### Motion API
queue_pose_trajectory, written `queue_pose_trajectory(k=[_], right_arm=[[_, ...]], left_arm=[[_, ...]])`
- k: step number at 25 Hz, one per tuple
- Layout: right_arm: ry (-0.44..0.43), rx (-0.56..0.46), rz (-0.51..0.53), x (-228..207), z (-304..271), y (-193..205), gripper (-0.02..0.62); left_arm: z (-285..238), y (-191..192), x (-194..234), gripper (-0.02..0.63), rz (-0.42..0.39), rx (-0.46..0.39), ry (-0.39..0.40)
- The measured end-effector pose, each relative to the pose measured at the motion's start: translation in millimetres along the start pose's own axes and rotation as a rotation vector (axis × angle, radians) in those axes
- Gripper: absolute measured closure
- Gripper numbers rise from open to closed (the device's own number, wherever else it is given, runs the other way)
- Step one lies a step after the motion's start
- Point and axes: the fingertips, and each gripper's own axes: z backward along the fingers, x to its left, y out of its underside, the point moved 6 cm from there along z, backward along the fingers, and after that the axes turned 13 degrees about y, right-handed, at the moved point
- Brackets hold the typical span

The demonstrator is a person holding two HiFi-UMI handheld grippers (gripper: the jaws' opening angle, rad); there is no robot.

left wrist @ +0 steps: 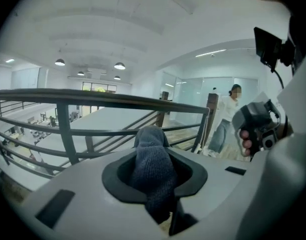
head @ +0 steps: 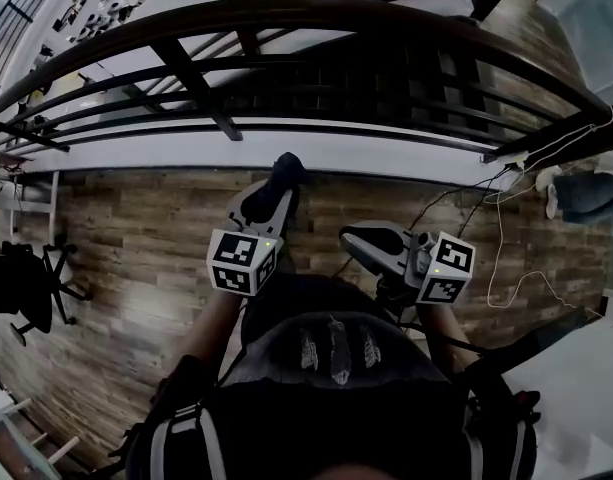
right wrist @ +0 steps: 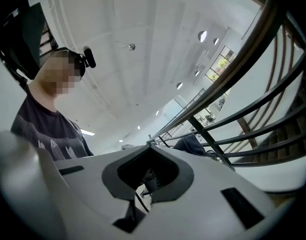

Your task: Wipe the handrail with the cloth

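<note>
The dark handrail (head: 286, 10) arcs across the top of the head view, with lower rails and posts under it. My left gripper (head: 269, 200) points toward it and is shut on a dark grey knitted cloth (head: 288, 168), which stays short of the rail. In the left gripper view the cloth (left wrist: 152, 164) stands up between the jaws, and the handrail (left wrist: 118, 100) lies beyond, apart from it. My right gripper (head: 348, 240) hangs lower at the right, shut with nothing in it. From the right gripper view the handrail (right wrist: 262, 39) slants up at the right.
Wood-plank floor (head: 136, 258) lies below the railing. A black office chair (head: 31, 288) stands at the left. Cables (head: 506, 258) and a white power strip (head: 511, 163) lie at the right. A person (left wrist: 225, 119) stands past the rail's end post (left wrist: 210, 111).
</note>
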Motion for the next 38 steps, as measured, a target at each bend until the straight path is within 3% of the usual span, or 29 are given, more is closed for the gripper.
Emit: queue_pose_trajectory(k=[5, 9, 12, 16, 19, 21, 26, 29, 33, 38], right_arm=[[0.061, 0.123, -0.003, -49.1, -91.9, -29.1, 0.591], [0.078, 0.16, -0.006, -72.0, -157.6, -43.5, 0.592], [0.1, 0.197, 0.001, -83.2, -197.1, -44.4, 0.592], [0.158, 0.272, -0.004, -99.7, -215.1, -39.6, 0.592], [0.231, 0.261, -0.07, -119.5, -211.3, -39.6, 0.592], [0.276, 0.244, -0.104, -121.2, -210.6, -39.2, 0.592], [0.315, 0.236, -0.121, -136.9, -188.4, -42.6, 0.592], [0.348, 0.214, -0.169, -154.1, -157.7, -48.8, 0.592], [0.336, 0.187, -0.164, -162.8, -128.1, -48.0, 0.592], [0.313, 0.158, -0.156, -190.8, -63.3, -60.3, 0.592]], left_arm=[[-61.1, 29.4, 160.8, 0.509, 0.208, 0.12, -0.091], [-106.3, 52.8, 283.7, 0.509, 0.152, 0.202, -0.253], [-142.6, 77.3, 370.8, 0.509, 0.167, 0.32, -0.358], [-181.9, 93.7, 444.4, 0.509, 0.114, 0.462, -0.449], [-200.7, 110.5, 484.2, 0.509, 0.038, 0.598, -0.56], [-203.4, 115.0, 500.5, 0.509, 0.013, 0.624, -0.604], [-213.1, 133.0, 511.5, 0.509, 0.072, 0.673, -0.602], [-219.4, 135.7, 505.4, 0.509, 0.111, 0.643, -0.638], [-223.0, 135.7, 482.9, 0.509, 0.202, 0.568, -0.612], [-283.7, 128.9, 424.9, 0.511, 0.2, 0.565, -0.605]])
